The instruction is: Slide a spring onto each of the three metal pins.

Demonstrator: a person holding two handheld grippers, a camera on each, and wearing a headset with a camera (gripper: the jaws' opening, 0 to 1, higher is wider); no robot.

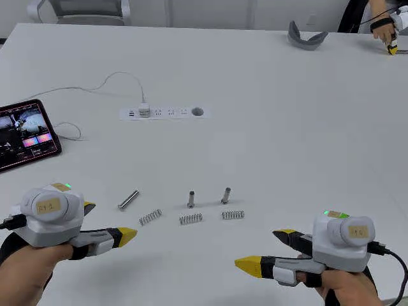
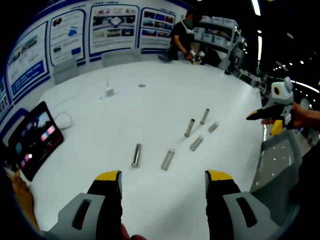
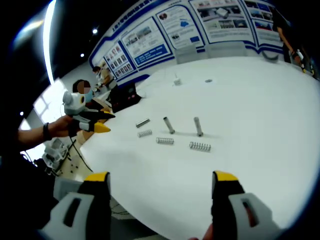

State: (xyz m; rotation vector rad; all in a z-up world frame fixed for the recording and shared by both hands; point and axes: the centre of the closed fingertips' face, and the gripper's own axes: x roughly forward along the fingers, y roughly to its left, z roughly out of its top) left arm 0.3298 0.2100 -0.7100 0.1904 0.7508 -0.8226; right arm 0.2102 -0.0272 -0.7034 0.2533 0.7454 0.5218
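Three metal pins are on the white table: one lying flat (image 1: pixel 128 199) (image 2: pixel 136 154) (image 3: pixel 142 122), two standing upright (image 1: pixel 190 199) (image 1: pixel 225 195). Just in front of them lie three loose springs (image 1: pixel 150 217) (image 1: pixel 190 218) (image 1: pixel 233 215), also seen as springs (image 2: pixel 167 159) (image 3: pixel 165 141). My left gripper (image 1: pixel 108 221) (image 2: pixel 163 176) hovers open to the left of the row, nothing between its yellow tips. At the near right my right gripper (image 1: pixel 262 248) (image 3: pixel 160 177) is open and empty too, pointing left toward the springs.
A tablet (image 1: pixel 25 135) lies at the left edge. A white power strip (image 1: pixel 162 113) with a cable sits mid-table. A grey headband piece (image 1: pixel 307 37) rests far right, near another person's hand (image 1: pixel 384 29) holding a gripper.
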